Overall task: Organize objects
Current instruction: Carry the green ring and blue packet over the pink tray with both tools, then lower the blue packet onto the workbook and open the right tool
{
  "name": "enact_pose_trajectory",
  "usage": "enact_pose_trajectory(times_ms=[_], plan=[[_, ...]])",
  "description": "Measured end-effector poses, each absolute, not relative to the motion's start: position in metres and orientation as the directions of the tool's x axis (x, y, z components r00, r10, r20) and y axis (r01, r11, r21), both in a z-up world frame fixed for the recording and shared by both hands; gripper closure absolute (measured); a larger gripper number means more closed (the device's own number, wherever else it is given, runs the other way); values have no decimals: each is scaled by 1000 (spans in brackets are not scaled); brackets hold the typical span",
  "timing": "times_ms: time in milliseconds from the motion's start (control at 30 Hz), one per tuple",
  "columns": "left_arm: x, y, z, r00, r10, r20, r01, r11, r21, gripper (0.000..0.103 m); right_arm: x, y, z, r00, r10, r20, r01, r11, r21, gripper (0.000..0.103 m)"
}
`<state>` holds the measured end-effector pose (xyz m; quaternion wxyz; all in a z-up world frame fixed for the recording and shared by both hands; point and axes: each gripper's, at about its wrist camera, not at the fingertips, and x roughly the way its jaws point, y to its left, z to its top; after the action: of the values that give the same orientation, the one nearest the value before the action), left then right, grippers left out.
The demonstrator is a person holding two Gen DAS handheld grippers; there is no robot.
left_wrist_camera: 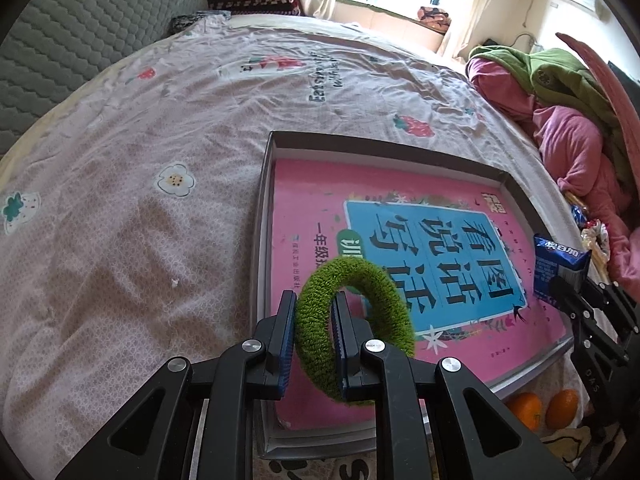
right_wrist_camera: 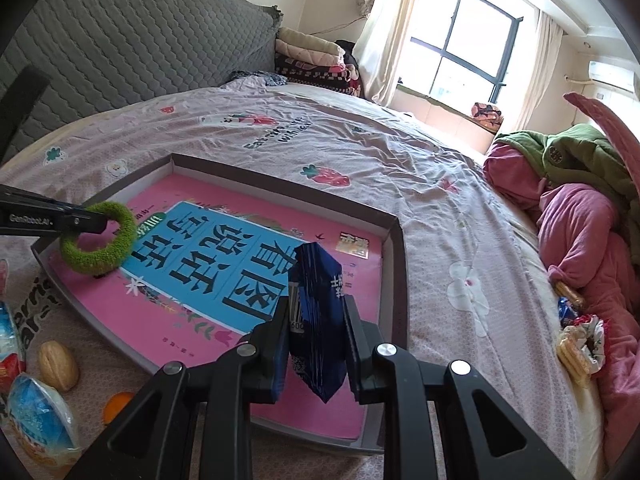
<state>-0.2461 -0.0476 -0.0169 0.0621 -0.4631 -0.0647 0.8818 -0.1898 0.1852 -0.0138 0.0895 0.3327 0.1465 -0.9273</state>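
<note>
A shallow grey tray lies on the bed with a pink book flat inside it. My left gripper is shut on a fuzzy green ring, held upright a little above the book's near left part. My right gripper is shut on a dark blue snack packet, held on edge above the book near the tray's right side. The right wrist view also has the green ring in the left gripper at the far left. At the left wrist view's right edge sits the blue packet.
Two oranges lie on the sheet just in front of the tray. A pale ridged object and wrapped packages sit at the near left. Pink and green clothes and snacks crowd the right side. A grey headboard stands behind.
</note>
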Motion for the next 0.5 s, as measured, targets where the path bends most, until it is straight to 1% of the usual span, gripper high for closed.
enact_pose_trajectory(times_ms=[200,500], plan=[[-247,-45,-19,-553,149,-820,-51,-988,-145,86,-191,184,-16,-750,-81,-657,274,-942,-196,79],[-245,-45,-18,-550,148,-822,-54,-988,-141,86,-190,184,-17,-742,-98,-663,281,-944,-176,77]])
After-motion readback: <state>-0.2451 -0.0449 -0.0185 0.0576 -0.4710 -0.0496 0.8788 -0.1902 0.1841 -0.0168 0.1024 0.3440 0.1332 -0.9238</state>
